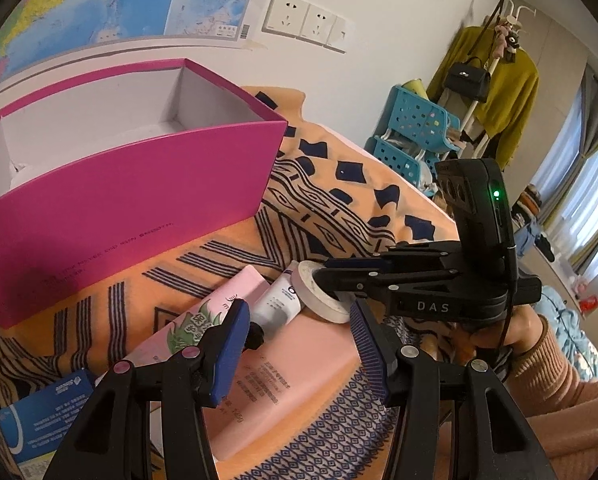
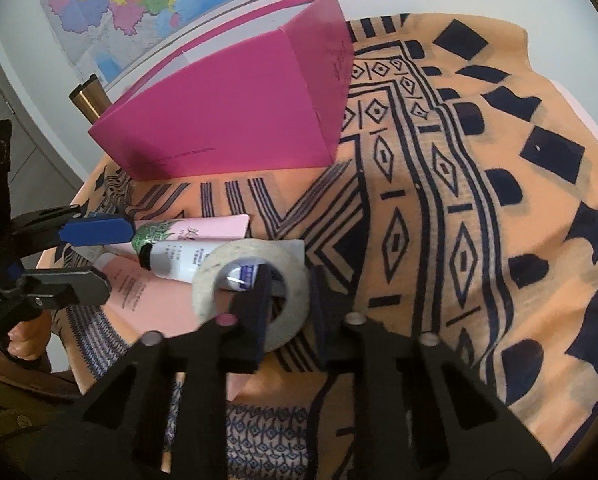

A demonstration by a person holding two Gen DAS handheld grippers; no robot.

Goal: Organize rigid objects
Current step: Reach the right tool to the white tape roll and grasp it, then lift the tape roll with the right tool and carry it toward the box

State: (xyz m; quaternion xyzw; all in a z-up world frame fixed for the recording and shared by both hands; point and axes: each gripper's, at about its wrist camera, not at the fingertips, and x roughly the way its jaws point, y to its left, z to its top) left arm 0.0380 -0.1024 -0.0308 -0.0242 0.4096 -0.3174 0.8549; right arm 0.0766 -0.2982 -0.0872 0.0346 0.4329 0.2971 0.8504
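Right gripper point(image 2: 289, 300) pinches the wall of the flat white tape roll point(image 2: 255, 292), one finger through its hole. Roll likely light, stiff, easy by the rim. Left gripper point(image 1: 295, 344) half-open, empty, above the white squeeze tube point(image 1: 277, 302).

A white tape roll point(image 2: 255, 304) lies partly on a white tube point(image 2: 179, 262) with a black cap, beside 2 pink tubes point(image 1: 203, 320) (overlapping), before an open magenta box point(image 1: 131, 184).

The box point(image 1: 131, 184) looks like matt magenta card, white inside. The cloth point(image 2: 439, 184) is woven, slightly rough. The tape roll point(image 2: 255, 304) seems papery; the tubes point(image 1: 275, 308) smooth plastic.
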